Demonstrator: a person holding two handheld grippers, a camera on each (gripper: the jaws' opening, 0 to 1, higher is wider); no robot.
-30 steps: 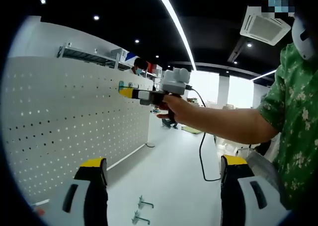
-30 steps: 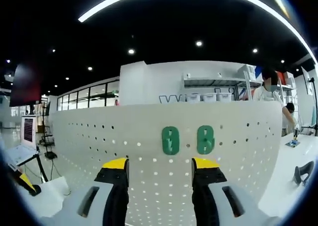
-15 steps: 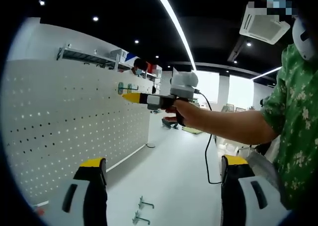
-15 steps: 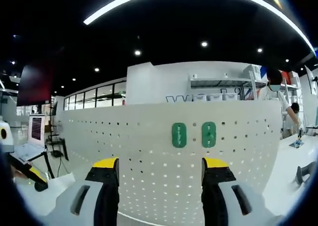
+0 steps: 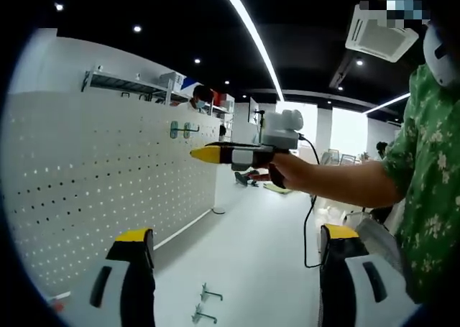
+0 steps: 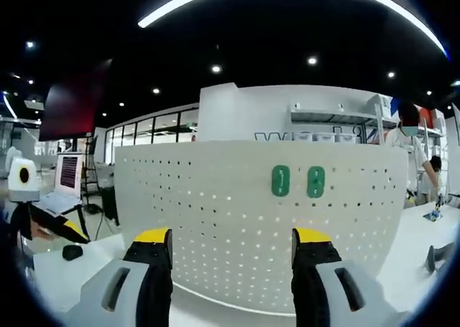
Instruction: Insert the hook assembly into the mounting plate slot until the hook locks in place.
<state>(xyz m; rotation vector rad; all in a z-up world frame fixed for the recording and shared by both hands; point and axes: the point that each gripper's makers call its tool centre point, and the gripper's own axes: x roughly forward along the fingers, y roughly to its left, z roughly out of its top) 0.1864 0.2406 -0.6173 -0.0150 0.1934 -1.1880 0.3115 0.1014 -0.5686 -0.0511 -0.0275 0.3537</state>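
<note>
Right now my right gripper (image 6: 231,259) faces the white pegboard (image 6: 215,219) head-on, its yellow-tipped jaws spread wide with nothing between them. Two green mounting plates (image 6: 297,181) sit side by side on the upper right part of the board, clear of my jaws. From the left gripper view I see the same board (image 5: 93,176) running off at an angle, the plates (image 5: 180,129) small near its top edge, each with a hook arm that looks to stick out from it, though it is too small for me to be sure. The right gripper (image 5: 215,154) hangs in a person's hand (image 5: 287,174), just off the board and below the plates. My left gripper (image 5: 237,251) is low, jaws open and empty. Two loose metal hooks (image 5: 204,304) lie on the white bench (image 5: 251,269) between them.
</note>
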